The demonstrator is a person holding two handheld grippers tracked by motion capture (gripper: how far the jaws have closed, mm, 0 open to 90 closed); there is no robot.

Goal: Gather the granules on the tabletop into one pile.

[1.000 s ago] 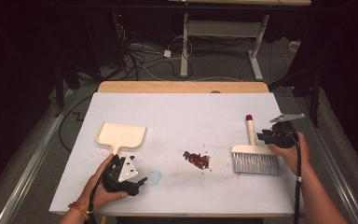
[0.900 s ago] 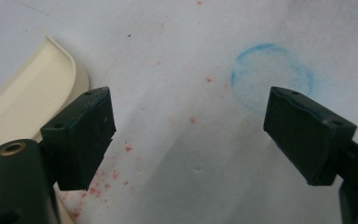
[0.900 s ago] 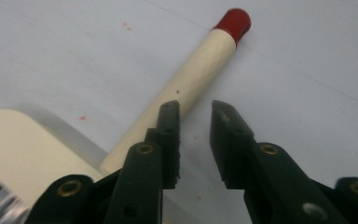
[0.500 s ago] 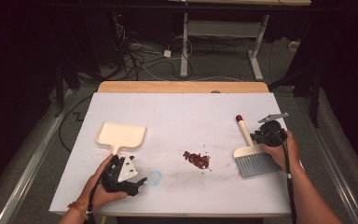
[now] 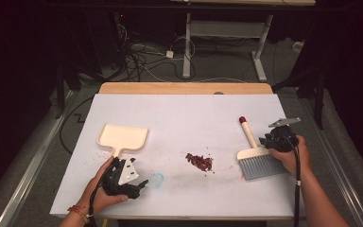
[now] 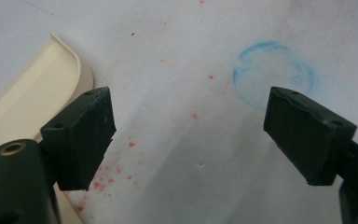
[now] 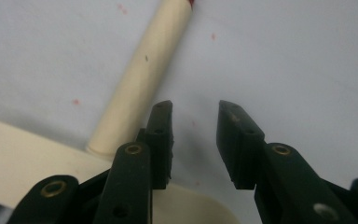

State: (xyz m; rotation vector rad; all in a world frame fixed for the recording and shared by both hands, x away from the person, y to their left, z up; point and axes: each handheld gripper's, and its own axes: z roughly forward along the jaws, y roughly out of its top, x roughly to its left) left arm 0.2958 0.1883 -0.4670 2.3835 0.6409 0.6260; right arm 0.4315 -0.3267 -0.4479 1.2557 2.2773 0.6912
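While brush [image 5: 257, 158] lies flat, right gripper [image 7: 195, 140] just beside

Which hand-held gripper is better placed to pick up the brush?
The right hand-held gripper: it sits beside the brush, its handle just beyond its jaws. The left hand-held gripper sits near the dustpan.

I note the table [image 5: 184, 106] carries everything. The dustpan [image 5: 123, 137] lies toward its left edge, handle pointing to the near edge. My left gripper [image 5: 139, 185] sits just behind the near edge, directly in front of the dustpan's handle. The crumbs [image 5: 199, 161] lie mid-table, between dustpan and brush [image 5: 257, 156]. The brush lies toward the right edge, handle pointing to the far edge. My right gripper [image 5: 267, 140] is just right of the brush handle.
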